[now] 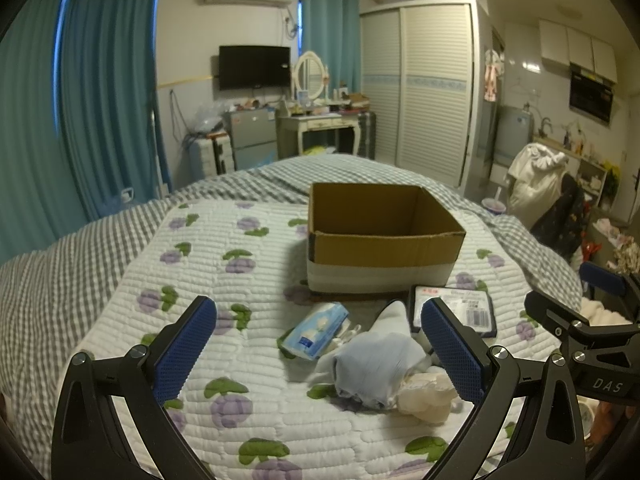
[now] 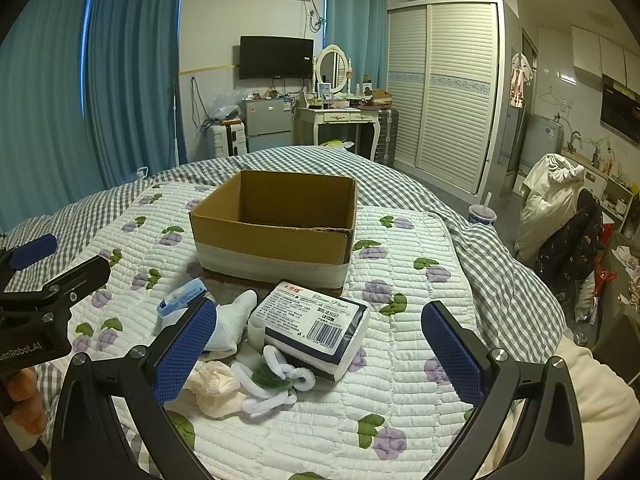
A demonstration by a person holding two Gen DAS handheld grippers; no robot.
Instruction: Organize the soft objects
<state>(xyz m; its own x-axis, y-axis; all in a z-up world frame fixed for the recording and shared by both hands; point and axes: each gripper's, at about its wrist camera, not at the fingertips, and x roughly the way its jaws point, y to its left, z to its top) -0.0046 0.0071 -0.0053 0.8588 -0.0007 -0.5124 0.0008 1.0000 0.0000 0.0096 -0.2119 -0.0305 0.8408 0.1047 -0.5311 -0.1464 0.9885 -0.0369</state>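
Both claws hang released over the bed: left claw (image 1: 318, 354) above the blue cloth (image 1: 376, 364), right claw (image 2: 316, 354) above the tissue pack (image 2: 310, 328), cardboard box (image 2: 276, 220) beyond.

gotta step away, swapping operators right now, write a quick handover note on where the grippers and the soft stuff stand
Left gripper: open, empty, over the pile.
Right gripper: open, empty, over the pile on its right side.
Box: on the quilt behind the pile; no items visible inside, though its floor is hidden.
Pile in front of the box: tissue pack, small blue pack, white sock, blue cloth, cream cloth, white fuzzy loops.
Done: nothing visibly boxed.
Left: probably all six items into the box; the blue cloth sits nearest the left gripper, the tissue pack nearest the right.
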